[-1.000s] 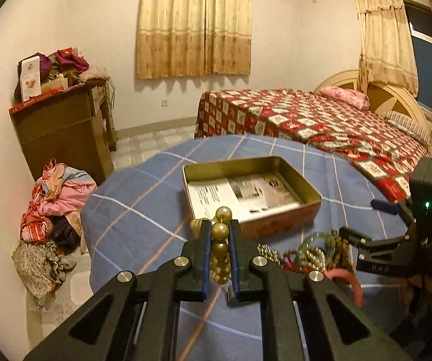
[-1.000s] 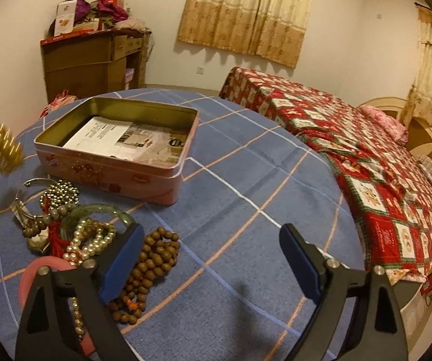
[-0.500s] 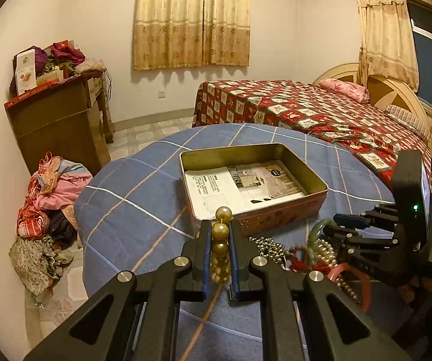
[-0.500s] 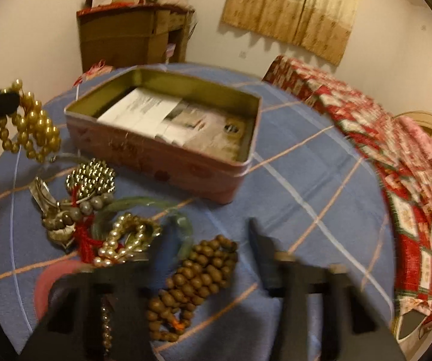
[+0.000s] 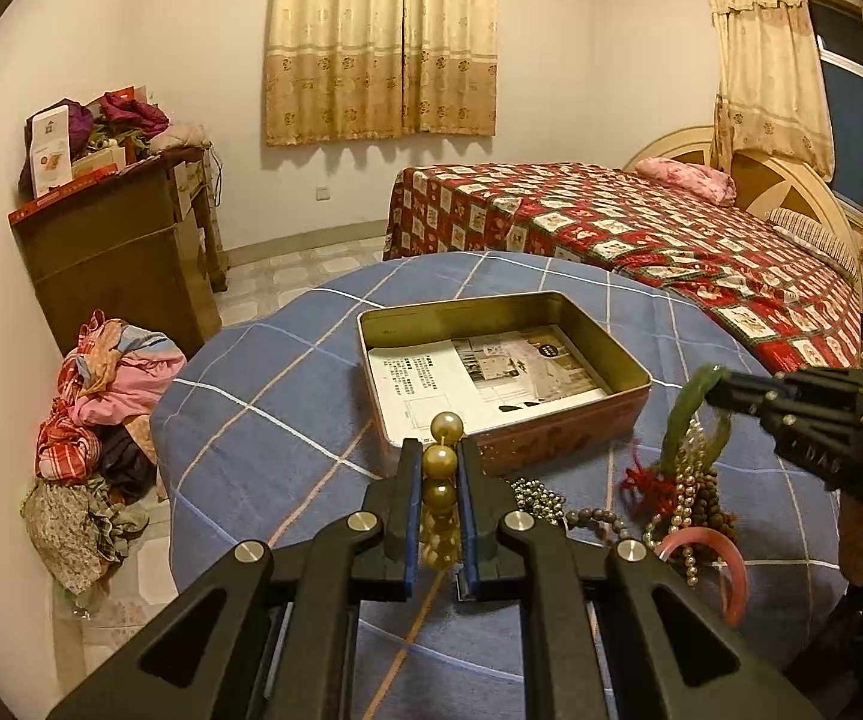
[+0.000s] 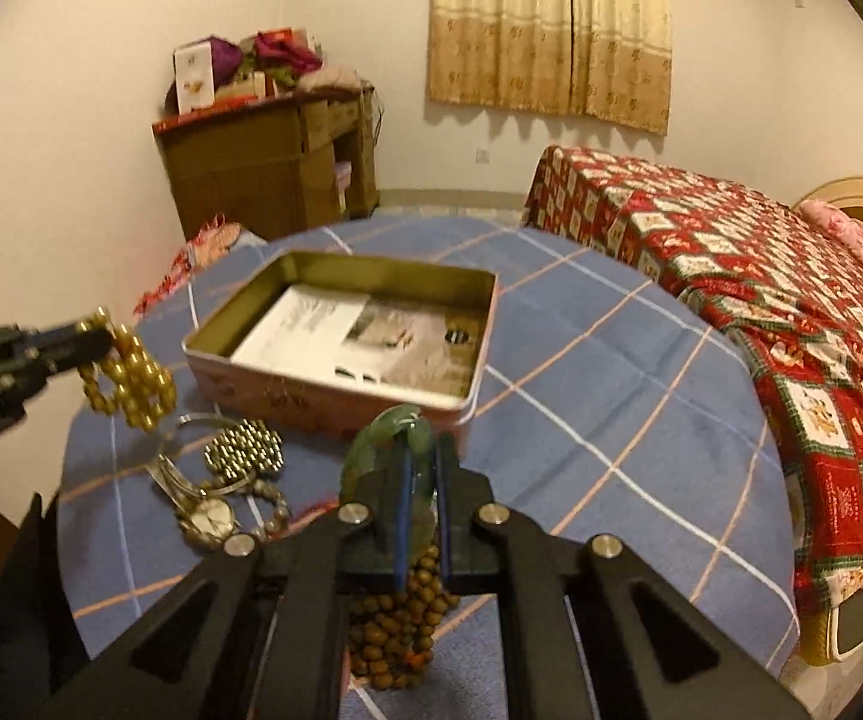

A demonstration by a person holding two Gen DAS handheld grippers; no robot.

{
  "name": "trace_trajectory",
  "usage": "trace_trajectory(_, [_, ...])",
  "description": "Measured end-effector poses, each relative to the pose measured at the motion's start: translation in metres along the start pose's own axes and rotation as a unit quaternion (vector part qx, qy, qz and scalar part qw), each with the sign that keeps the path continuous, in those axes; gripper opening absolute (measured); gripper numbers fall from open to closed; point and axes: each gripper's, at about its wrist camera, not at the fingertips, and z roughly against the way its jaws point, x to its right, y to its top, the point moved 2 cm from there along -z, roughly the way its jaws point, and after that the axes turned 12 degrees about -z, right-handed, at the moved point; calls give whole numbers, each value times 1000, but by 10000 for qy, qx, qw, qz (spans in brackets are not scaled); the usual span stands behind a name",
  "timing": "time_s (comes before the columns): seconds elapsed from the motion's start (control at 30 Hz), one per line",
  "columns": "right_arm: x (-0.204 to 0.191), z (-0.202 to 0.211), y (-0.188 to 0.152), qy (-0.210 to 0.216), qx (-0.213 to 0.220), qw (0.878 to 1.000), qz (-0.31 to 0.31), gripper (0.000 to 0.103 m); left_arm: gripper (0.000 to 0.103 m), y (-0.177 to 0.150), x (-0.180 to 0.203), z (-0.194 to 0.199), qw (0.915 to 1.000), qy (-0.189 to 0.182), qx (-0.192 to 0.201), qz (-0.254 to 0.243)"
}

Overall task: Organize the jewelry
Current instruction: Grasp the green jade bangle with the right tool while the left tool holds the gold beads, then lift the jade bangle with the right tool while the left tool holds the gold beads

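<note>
My left gripper (image 5: 439,468) is shut on a gold bead necklace (image 5: 440,480) and holds it above the table, short of the open pink tin (image 5: 563,441); the necklace hangs from it in the right wrist view (image 6: 128,381). My right gripper (image 6: 422,468) is shut on a green jade bangle (image 6: 380,438), lifted above the jewelry pile; the bangle shows in the left wrist view (image 5: 686,405). The tin (image 6: 335,402) holds only a paper leaflet (image 6: 359,339). Brown wooden beads (image 6: 395,624) lie under the right gripper.
The round table has a blue plaid cloth (image 5: 263,414). On it lie a silver bead cluster (image 6: 243,454), a wristwatch (image 6: 209,517), a pink bangle (image 5: 725,564) and pearl strands (image 5: 680,498). A bed (image 5: 641,240) stands to the right, a wooden cabinet (image 5: 113,252) and clothes (image 5: 95,414) to the left.
My right gripper has shut on the green bangle and lifted it off the pile. My left gripper has moved slightly closer to the tin with the gold necklace still in it.
</note>
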Motion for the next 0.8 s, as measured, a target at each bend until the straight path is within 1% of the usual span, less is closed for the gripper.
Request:
trace_trajectory(0.23, [1, 16, 14, 4, 307, 9995, -14, 8, 10, 5, 0, 1, 10000, 35, 19, 12])
trace_trajectory(0.33, [1, 21, 20, 7, 379, 9993, 4, 8, 10, 10, -2, 5, 9999, 53, 91, 11])
trace_trajectory(0.47, [0, 39, 29, 157, 606, 9980, -57, 8, 10, 13, -3, 7, 9999, 47, 120, -14])
trace_trajectory(0.57, [-5, 41, 27, 144, 701, 9974, 69, 8, 10, 11, -3, 5, 10000, 35, 92, -15])
trace_trajectory(0.63, [-7, 32, 22, 90, 517, 9984, 199, 8, 10, 11, -1, 4, 10000, 18, 77, -13])
trace_trajectory(0.67, [-5, 28, 19, 134, 467, 9987, 148, 8, 10, 10, -1, 4, 10000, 18, 72, -19])
trace_trajectory(0.73, [2, 31, 17, 286, 503, 9983, -35, 8, 10, 9, -1, 2, 10000, 13, 43, -10])
trace_trajectory(0.77, [4, 29, 16, 236, 481, 9986, -37, 8, 10, 9, -1, 1, 10000, 3, 25, -11])
trace_trajectory(0.8, [7, 24, 15, 189, 368, 9991, -39, 8, 10, 8, 0, 0, 10000, -11, 7, -20])
